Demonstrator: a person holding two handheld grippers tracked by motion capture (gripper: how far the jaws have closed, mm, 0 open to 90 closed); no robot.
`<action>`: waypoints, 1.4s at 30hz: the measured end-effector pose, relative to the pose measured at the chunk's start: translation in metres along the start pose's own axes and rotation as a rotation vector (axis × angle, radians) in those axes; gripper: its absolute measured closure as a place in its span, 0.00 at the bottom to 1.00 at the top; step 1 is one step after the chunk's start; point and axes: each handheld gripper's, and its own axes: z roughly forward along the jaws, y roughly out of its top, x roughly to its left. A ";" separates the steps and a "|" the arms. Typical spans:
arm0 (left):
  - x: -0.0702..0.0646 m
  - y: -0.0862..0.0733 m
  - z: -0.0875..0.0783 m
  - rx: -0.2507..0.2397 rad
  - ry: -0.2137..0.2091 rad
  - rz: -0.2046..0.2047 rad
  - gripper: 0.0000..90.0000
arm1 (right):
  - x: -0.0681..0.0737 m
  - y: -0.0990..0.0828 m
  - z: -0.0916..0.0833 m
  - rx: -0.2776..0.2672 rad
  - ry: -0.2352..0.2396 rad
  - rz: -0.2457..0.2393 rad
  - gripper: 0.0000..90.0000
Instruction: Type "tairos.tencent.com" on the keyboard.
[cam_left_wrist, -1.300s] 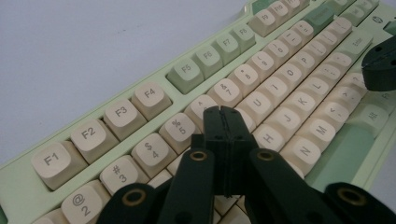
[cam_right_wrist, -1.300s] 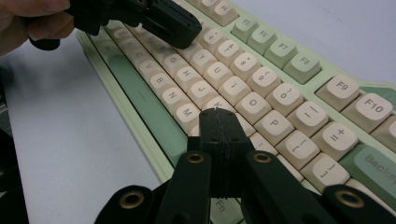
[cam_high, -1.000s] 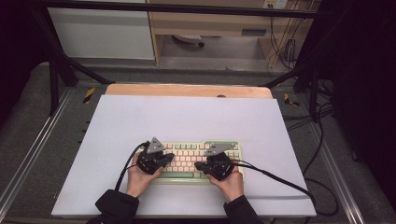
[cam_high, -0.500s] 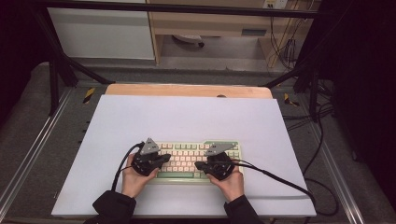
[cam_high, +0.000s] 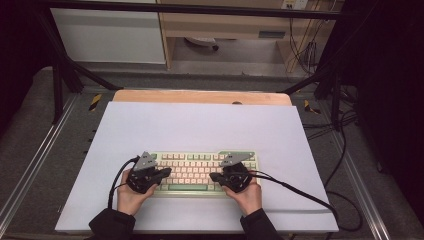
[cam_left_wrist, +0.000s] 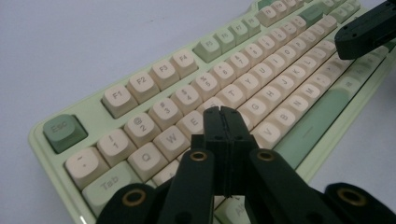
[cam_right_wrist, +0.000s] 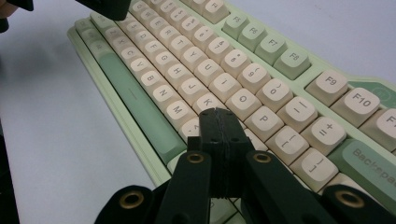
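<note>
- Two grippers hover over the keyboard (cam_high: 200, 172), which lies near the front edge of the counter (cam_high: 200, 125).
- Left gripper (cam_high: 167, 173): jaws pressed together, empty, above the left keys.
- Right gripper (cam_high: 214, 176): jaws likewise closed, empty, above the right keys.

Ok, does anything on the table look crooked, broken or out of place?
Nothing stands out. The keyboard lies square on the white mat, its keys all seated, none missing. Both grippers, left and right, are shut over the keys and hold nothing.
</note>
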 end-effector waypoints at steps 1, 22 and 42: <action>0.001 -0.002 -0.002 -0.001 0.001 -0.002 1.00 | 0.000 0.000 0.000 -0.001 0.000 -0.001 1.00; 0.006 -0.017 -0.011 0.006 0.000 -0.023 1.00 | -0.001 -0.006 0.008 0.022 0.007 -0.002 1.00; 0.005 -0.015 -0.011 0.005 -0.003 -0.021 1.00 | -0.001 -0.005 0.001 0.014 0.001 -0.011 1.00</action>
